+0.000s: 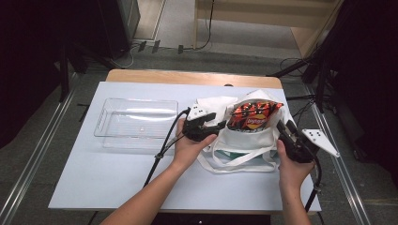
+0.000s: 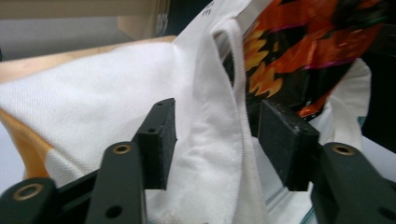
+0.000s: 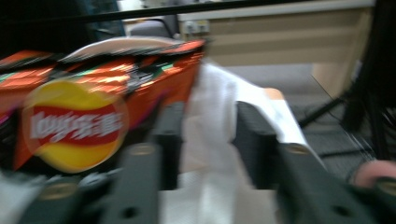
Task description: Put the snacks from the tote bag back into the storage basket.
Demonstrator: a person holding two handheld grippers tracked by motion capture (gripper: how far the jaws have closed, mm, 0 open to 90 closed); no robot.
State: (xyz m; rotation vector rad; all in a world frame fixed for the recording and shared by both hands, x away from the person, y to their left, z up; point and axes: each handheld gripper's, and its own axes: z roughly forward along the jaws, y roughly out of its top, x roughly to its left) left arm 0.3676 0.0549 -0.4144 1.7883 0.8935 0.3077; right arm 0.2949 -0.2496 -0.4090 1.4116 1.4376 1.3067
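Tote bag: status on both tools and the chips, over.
Left tool open, straddling the tote bag rim. Right tool open, astride the opposite rim. Chip bag upright inside. Clear tray sits left, empty; nothing blocking.

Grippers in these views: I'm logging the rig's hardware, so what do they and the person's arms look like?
Both grippers, left and right, are black with blocky, brass-riveted jaws. A black cable trails from each. The right carries a grey three-cornered plate with dark dots; the left has a small white part. The forearms are bare, sleeveless.
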